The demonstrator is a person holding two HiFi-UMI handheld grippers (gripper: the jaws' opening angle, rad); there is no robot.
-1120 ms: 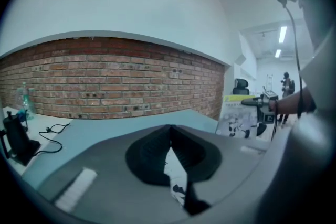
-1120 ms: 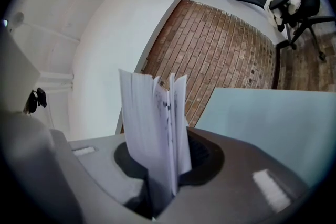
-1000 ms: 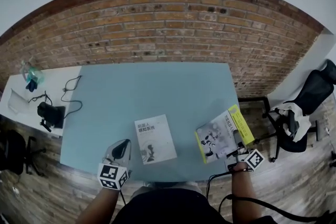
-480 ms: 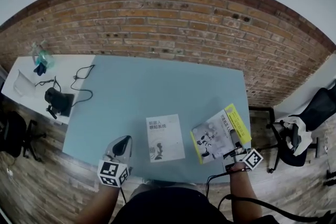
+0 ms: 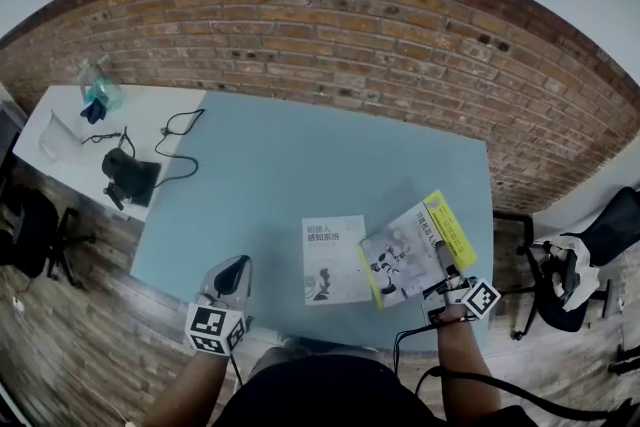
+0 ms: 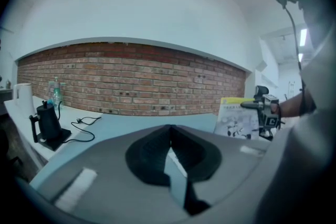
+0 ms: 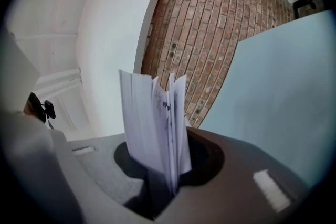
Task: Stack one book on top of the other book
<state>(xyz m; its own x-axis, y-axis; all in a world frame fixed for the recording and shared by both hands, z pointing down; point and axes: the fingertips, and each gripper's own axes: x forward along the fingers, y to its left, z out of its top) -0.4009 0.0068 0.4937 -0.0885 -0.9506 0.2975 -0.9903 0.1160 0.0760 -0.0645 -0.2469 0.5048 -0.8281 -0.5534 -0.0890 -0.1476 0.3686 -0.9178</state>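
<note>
At the left, the left tongs (image 5: 236, 267) hang over the near edge of the worktop (image 5: 300, 165), narrowed to a slit with nothing between them, well apart from both books. To their right the white book (image 5: 333, 258) lies flat near the front edge, its long axis running straight away from the person. Just right of it, with the edges all but meeting as seen from above, is the yellow book (image 5: 400, 255), its long axis slanting away and to the right. It is held up off the worktop by the right tongs (image 5: 442, 260), which are clamped on its near right edge with the pages fanning out above them. So the target lies directly to the left of the right tongs, a short way across, and the right hand is both the nearer one and the loaded one. As I judge it, the book wants swinging leftward and turning until its long axis lines up with the white book's, then lowering flat on top.
</note>
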